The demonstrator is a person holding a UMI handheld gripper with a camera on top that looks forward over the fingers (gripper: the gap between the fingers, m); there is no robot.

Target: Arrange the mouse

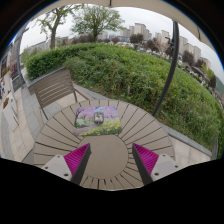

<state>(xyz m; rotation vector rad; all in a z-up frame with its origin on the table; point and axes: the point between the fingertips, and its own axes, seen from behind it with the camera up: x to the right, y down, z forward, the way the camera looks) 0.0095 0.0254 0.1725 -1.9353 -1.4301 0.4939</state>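
Note:
A rectangular mouse mat (101,118) with a printed picture lies on the far part of a round slatted wooden table (110,150). A small dark thing (84,120) sits on the mat's left part; it may be the mouse, but it is too small to tell. My gripper (111,160) is open and empty above the near part of the table, well short of the mat. Its two magenta pads (77,158) stand wide apart with only bare slats between them.
A slatted wooden chair (55,88) stands beyond the table to the left. A dark curved pole (166,65) rises to the right. Behind are a green hedge and grassy slope (120,65), trees and distant buildings. A paved floor surrounds the table.

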